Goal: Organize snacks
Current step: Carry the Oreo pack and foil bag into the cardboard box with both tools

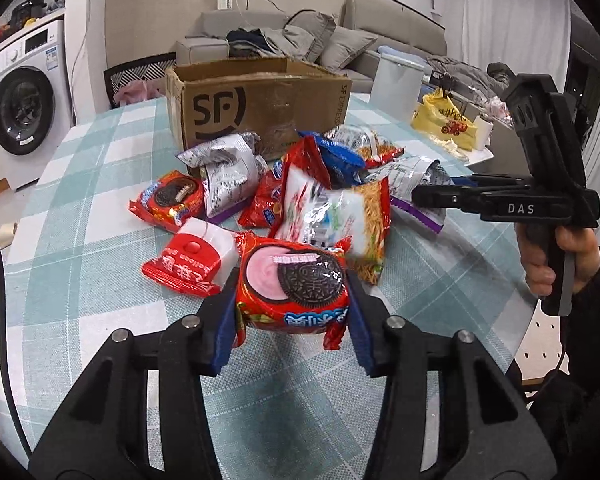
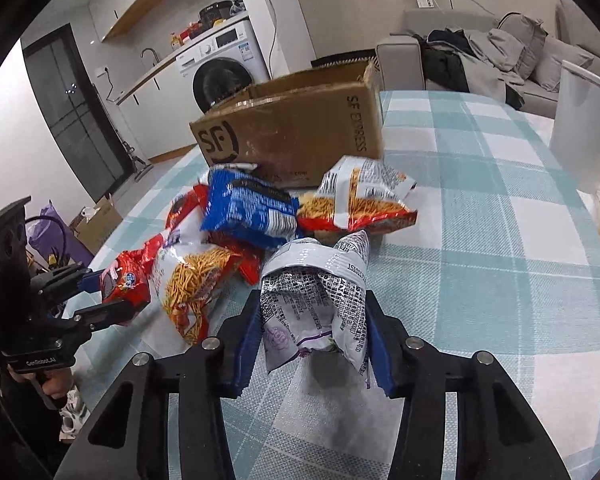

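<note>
Left claw [image 1: 292,300] pinching red cookie pack [image 1: 294,284], right claw [image 2: 312,316] pinching silver packet [image 2: 316,300]

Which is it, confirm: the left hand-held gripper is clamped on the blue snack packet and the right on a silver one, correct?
Wrong colour: the left hand-held gripper is clamped on a red cookie packet, as the left wrist view shows. The right hand-held gripper does grip a silver packet.

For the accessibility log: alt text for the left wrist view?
The left gripper is shut on a red cookie packet, above a checked tablecloth. Behind lie piled snack bags and an open cardboard box.
</note>
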Action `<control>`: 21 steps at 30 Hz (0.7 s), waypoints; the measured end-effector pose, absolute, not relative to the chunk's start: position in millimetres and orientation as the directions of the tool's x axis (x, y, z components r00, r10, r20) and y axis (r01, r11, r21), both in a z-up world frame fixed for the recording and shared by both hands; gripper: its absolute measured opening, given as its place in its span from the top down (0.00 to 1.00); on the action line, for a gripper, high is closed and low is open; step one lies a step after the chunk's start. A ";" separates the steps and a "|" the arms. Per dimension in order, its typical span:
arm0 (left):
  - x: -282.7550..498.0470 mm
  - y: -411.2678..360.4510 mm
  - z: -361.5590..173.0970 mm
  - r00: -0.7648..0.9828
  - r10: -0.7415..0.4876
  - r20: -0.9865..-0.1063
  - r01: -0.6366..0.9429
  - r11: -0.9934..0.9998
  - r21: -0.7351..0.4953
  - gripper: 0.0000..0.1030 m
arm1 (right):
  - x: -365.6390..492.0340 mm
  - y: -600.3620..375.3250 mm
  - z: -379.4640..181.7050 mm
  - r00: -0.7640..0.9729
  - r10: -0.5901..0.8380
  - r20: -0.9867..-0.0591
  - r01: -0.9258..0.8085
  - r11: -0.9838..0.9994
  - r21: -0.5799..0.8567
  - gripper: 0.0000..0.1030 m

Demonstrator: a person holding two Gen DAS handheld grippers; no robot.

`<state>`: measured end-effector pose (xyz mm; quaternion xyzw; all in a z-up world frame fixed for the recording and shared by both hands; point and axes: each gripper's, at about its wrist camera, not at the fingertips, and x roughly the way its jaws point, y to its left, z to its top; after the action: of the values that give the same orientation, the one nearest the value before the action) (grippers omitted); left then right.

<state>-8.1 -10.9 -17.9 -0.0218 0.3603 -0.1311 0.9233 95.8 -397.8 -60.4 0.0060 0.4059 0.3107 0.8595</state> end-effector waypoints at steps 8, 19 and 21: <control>-16.1 -7.0 0.3 0.758 -0.249 -0.604 0.210 0.968 -0.135 0.57 | 84.9 -403.9 -38.5 0.528 0.573 -0.627 -0.543 0.795 0.269 0.54; -5.8 -1.7 28.4 0.822 -0.188 -0.537 0.112 0.979 -0.172 0.57 | 79.6 -396.4 -7.1 0.575 0.613 -0.542 -0.569 0.776 0.273 0.54; -0.1 0.0 35.3 0.831 -0.168 -0.530 0.093 0.982 -0.165 0.57 | 82.1 -393.5 -0.5 0.578 0.617 -0.534 -0.572 0.773 0.275 0.54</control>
<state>-0.1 0.0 35.3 -0.0662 0.2823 -0.0684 0.9546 82.1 -393.5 -0.5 0.0361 0.3144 0.3349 0.8875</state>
